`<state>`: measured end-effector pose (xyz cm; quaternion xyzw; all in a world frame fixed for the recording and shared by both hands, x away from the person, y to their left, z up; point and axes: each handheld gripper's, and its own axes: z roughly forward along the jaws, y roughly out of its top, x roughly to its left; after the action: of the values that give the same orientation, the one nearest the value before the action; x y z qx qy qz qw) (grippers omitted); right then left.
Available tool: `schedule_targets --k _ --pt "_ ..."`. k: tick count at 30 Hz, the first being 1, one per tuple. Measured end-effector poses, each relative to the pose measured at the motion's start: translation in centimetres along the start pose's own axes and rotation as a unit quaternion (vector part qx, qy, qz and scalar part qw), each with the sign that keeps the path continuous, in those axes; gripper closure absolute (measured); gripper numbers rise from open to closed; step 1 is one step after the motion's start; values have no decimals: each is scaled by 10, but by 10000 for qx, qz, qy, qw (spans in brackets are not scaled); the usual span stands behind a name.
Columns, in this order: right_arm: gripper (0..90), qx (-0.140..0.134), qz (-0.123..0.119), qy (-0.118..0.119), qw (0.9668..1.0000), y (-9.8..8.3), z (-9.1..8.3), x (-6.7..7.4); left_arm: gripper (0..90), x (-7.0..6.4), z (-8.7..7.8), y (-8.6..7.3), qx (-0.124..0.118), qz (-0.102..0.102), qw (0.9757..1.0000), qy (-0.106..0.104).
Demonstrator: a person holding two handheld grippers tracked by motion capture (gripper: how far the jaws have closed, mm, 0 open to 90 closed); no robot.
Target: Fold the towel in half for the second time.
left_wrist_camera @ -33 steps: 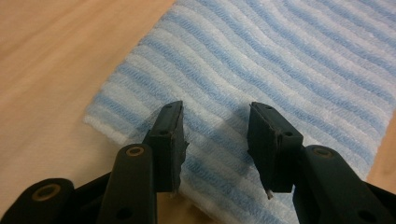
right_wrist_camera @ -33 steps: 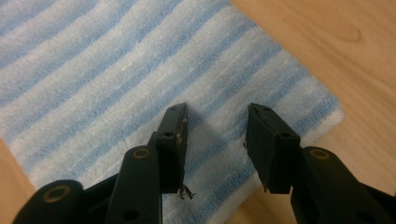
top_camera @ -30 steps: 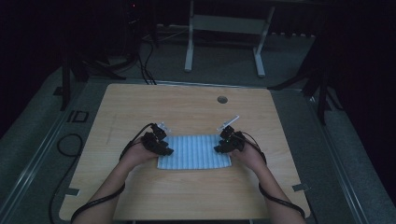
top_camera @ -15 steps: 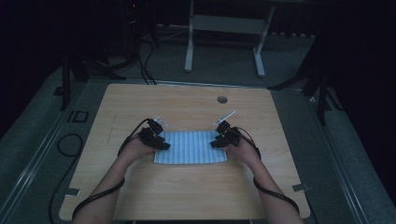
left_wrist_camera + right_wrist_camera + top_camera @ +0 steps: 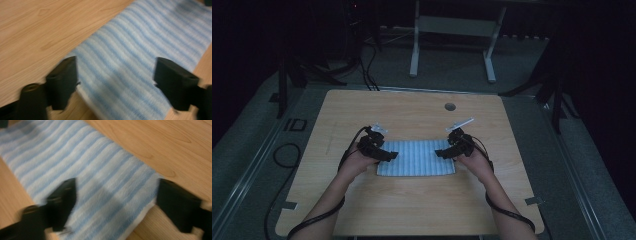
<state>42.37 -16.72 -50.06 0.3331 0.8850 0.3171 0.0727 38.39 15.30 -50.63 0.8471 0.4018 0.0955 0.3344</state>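
A blue-and-white striped towel lies folded flat on the wooden table, in front of the person. My left gripper hovers over the towel's left end and my right gripper over its right end. In the left gripper view the left gripper has its jaws wide apart, with the towel lying under the gap and untouched. The right gripper is just as wide above the towel. Both pairs of jaws have just been opening, with nothing pressed between them.
A round cable hole sits near the table's far edge. Bare wood surrounds the towel on all sides. Beyond the table stands a white metal frame on the dark floor, and cables loop on the floor at the left.
Both grippers have let go of the towel's ends and their jaws stand wider. The towel now lies flat, slightly farther from the person than a second ago.
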Motion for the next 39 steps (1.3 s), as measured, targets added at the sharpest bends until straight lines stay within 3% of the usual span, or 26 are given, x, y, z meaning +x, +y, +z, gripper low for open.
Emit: schedule_targets --k 5,8,11,16,18,22,29,33,39 --pt "116 -91 41 -149 9998 -10 -1 -3 82 0 0 -15 -37 -14 9999 93" --pt "116 -201 50 -72 9998 -17 -2 -5 80 0 -2 -23 -133 -64 9999 7" --pt "116 -222 44 -67 9997 -23 -2 -6 80 -1 -4 -28 -215 -61 9997 70" --pt "117 -278 67 -53 9996 -47 -7 -11 16 1 -8 -49 -188 -311 9993 28" --pt "116 -287 62 -54 9996 -55 -8 -12 16 3 -10 -57 -273 -349 9989 162" --pt "117 -333 91 -16 9994 -70 -12 -17 16 7 -13 -70 -310 -460 9982 231" --pt "117 -474 205 -348 9981 -89 -23 -24 16 12 -21 -87 -504 -583 9961 438" --pt "117 -569 462 -463 9962 -99 -29 -28 16 17 -27 -95 -494 -637 9950 593" --pt "117 -802 654 -710 9921 -114 -40 -33 16 24 -35 -106 -669 -853 9912 756"
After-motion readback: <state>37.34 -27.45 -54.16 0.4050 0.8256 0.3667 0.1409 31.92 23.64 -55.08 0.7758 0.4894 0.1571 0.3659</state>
